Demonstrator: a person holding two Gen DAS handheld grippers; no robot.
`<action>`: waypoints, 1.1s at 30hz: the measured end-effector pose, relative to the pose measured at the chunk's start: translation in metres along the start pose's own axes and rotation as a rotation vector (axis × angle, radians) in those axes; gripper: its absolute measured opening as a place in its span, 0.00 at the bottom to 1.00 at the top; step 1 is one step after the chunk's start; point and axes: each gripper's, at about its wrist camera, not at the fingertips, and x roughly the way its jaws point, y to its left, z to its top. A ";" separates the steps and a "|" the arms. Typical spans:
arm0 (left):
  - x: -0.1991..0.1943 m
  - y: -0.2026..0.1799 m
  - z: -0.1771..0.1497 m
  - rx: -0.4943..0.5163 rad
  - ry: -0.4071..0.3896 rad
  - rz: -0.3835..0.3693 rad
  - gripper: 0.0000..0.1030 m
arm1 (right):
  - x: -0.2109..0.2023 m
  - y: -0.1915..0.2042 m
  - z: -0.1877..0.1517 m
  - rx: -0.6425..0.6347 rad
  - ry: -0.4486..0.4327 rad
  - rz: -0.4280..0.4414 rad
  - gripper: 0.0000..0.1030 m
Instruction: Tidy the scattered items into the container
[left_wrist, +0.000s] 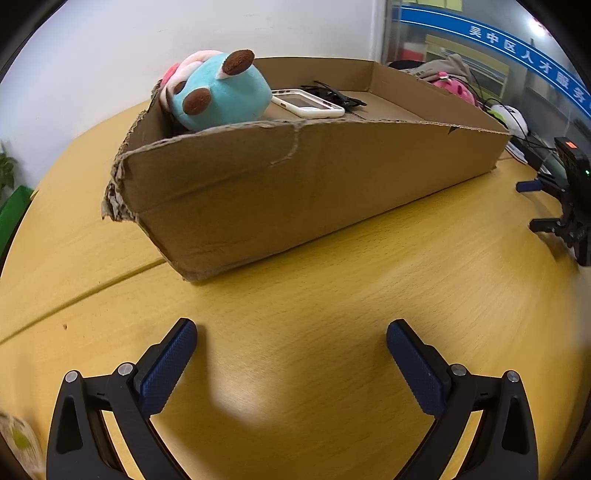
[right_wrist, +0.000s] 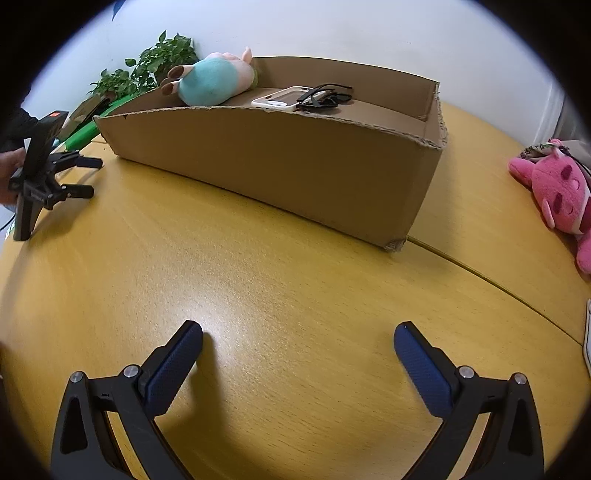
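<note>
A low cardboard box (left_wrist: 295, 192) (right_wrist: 280, 166) stands on the yellow wooden table (left_wrist: 295, 332). Inside it lie a light blue plush toy (left_wrist: 218, 96) (right_wrist: 210, 81), a white phone case (left_wrist: 308, 103) (right_wrist: 282, 98) and a black tangled cable (left_wrist: 338, 94) (right_wrist: 325, 96). My left gripper (left_wrist: 291, 345) hovers open over bare table in front of the box, nothing between its blue pads. My right gripper (right_wrist: 298, 347) is also open over bare wood, empty. Each gripper shows at the edge of the other's view: the right gripper (left_wrist: 554, 206), the left gripper (right_wrist: 79, 177).
A pink plush toy (right_wrist: 557, 192) lies on the table to the right of the box; part of the pink plush toy (left_wrist: 458, 88) shows behind the box. A potted plant (right_wrist: 147, 70) stands at the back left. Cables and a white object (left_wrist: 511, 116) sit beyond the box's right end.
</note>
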 end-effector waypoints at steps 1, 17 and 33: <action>-0.001 0.002 0.001 0.020 0.000 -0.012 1.00 | -0.001 0.004 -0.002 -0.002 -0.004 -0.002 1.00; 0.001 0.008 0.005 0.085 -0.001 -0.053 1.00 | -0.001 0.008 -0.004 -0.003 -0.007 0.000 1.00; 0.002 0.007 0.004 0.077 0.000 -0.046 1.00 | -0.002 0.009 -0.004 -0.007 -0.008 0.003 1.00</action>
